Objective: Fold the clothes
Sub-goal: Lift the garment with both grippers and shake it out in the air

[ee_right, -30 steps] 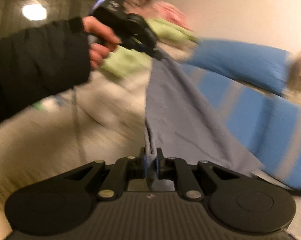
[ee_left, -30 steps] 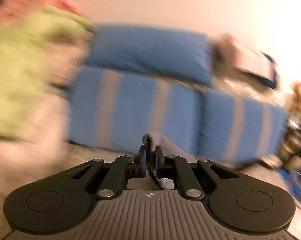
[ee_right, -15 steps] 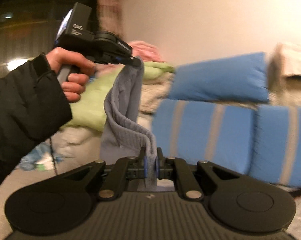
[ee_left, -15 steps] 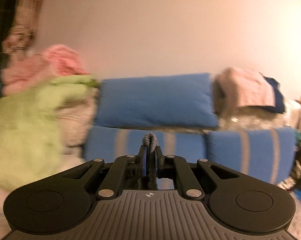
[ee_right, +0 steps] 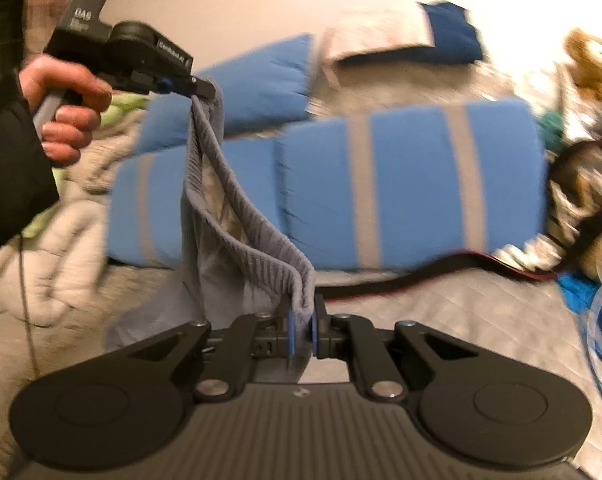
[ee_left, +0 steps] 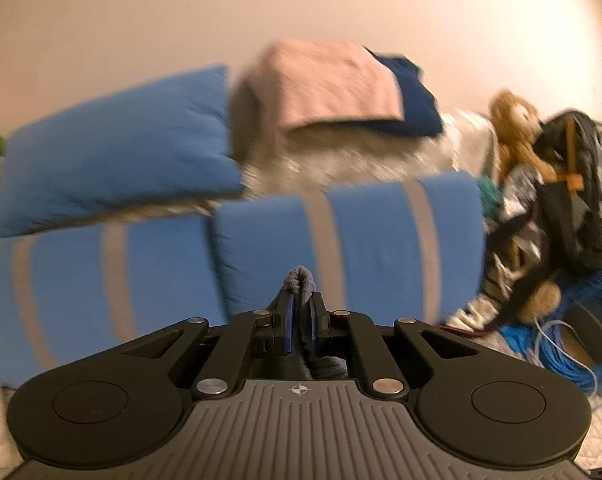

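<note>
You have the grey garment (ee_right: 237, 216) off the bed, its ribbed hem strung between your two tools: it runs from the upper left of the right wrist view down to the lower centre, with the rest of the cloth drooping below. This looks like the carrying and spreading step, before any fold is made. Next, I judge, you need to pull the hem taut and lay the piece flat on the quilted bed (ee_right: 441, 320) in front of the blue striped cushions (ee_right: 413, 184).

Your left hand-held gripper (ee_right: 205, 90) is clamped on one end of the hem, gripped by your hand (ee_right: 65, 108) at the upper left, held high and pointing across the frame. Your right hand-held gripper (ee_right: 302, 322) is pinched tight on the other end, lower and angled slightly downward. In the left wrist view only a grey tuft shows between the closed fingers.
</note>
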